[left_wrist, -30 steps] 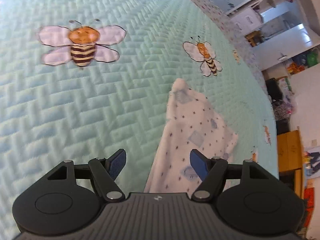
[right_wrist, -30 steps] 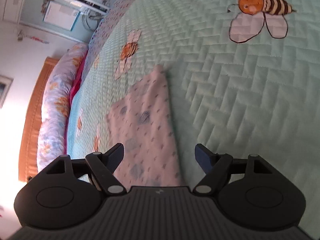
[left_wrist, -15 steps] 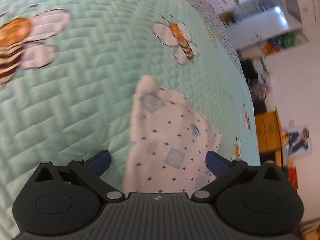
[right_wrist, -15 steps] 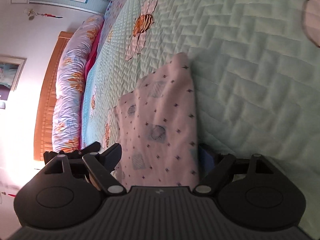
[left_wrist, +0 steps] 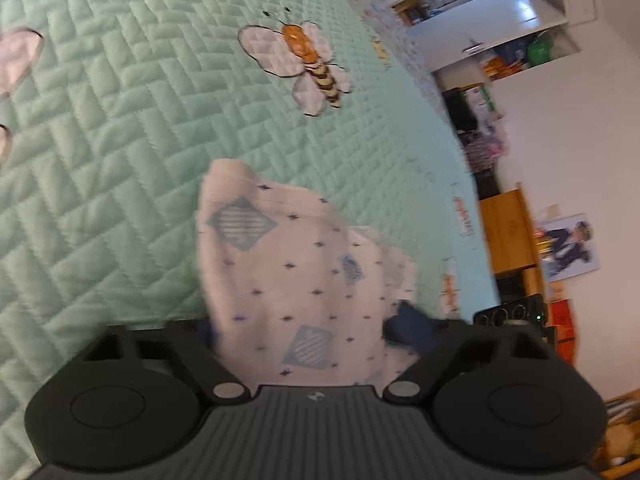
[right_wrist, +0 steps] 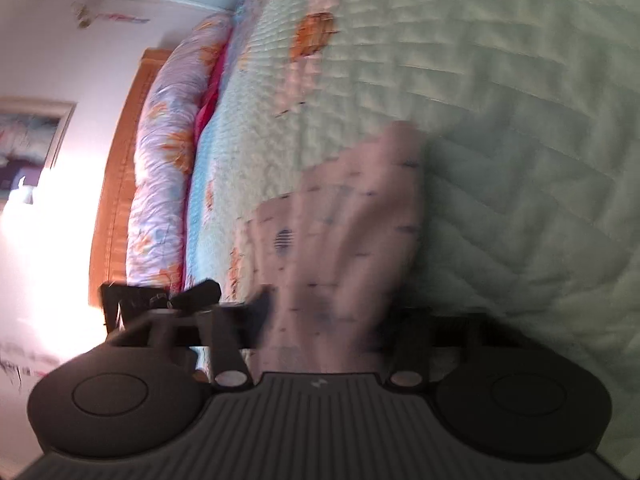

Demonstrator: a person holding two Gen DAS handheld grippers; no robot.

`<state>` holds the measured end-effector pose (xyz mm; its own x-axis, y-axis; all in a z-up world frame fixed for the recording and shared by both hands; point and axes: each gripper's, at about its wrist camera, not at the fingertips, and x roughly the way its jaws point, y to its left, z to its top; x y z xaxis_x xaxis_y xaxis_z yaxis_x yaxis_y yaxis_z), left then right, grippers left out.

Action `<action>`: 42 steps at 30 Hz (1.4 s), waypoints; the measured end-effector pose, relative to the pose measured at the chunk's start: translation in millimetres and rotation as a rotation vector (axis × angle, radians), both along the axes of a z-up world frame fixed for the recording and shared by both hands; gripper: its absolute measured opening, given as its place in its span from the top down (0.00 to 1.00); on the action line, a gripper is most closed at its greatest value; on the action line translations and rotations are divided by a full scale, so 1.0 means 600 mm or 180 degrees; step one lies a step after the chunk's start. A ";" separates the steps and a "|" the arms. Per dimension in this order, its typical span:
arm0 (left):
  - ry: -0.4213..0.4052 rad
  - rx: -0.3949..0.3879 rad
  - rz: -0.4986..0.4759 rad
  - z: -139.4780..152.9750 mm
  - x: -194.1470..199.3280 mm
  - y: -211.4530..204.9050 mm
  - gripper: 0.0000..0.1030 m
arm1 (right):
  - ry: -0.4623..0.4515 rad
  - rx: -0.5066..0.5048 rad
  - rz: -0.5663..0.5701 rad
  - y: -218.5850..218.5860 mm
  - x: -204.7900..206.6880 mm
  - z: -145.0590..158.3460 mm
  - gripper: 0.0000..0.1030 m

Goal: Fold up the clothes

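Both grippers have come down onto the near end of the garment since the earlier frames, when each hovered wide behind it.

Left view: left gripper (left_wrist: pixel 308 328) has its jaws closing, the cloth (left_wrist: pixel 288 276) between them and bulging up over the blue pads. Whether the pads already press it cannot be told. The cloth, white with small dark diamonds and grey squares, runs toward 12 o'clock and lies on the green quilt (left_wrist: pixel 120 120). A bee patch (left_wrist: pixel 304 64) sits beyond it at 12 o'clock. A wooden cabinet (left_wrist: pixel 508 232) stands at 3 o'clock.

Right view, blurred: right gripper (right_wrist: pixel 332 316) is also closing, the cloth (right_wrist: pixel 344 232) filling the gap edge to edge; contact looks likely but is not certain. A rolled duvet (right_wrist: pixel 160 168) and headboard (right_wrist: pixel 116 184) lie at 9 o'clock. The left gripper (right_wrist: pixel 160 300) shows at 8 o'clock.
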<state>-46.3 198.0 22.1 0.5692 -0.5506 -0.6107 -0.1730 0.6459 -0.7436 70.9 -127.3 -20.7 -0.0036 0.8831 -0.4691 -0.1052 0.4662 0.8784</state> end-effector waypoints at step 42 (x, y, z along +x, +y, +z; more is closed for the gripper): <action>-0.0014 0.0159 -0.0443 0.046 0.290 -0.713 0.84 | -0.1000 -0.1219 -0.1181 -0.783 0.155 0.135 0.83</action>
<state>127.6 -230.0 49.9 0.4922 -0.5934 -0.6369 -0.0761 0.6996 -0.7105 163.9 -597.0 60.6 0.4614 0.5676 -0.6819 -0.1021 0.7974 0.5947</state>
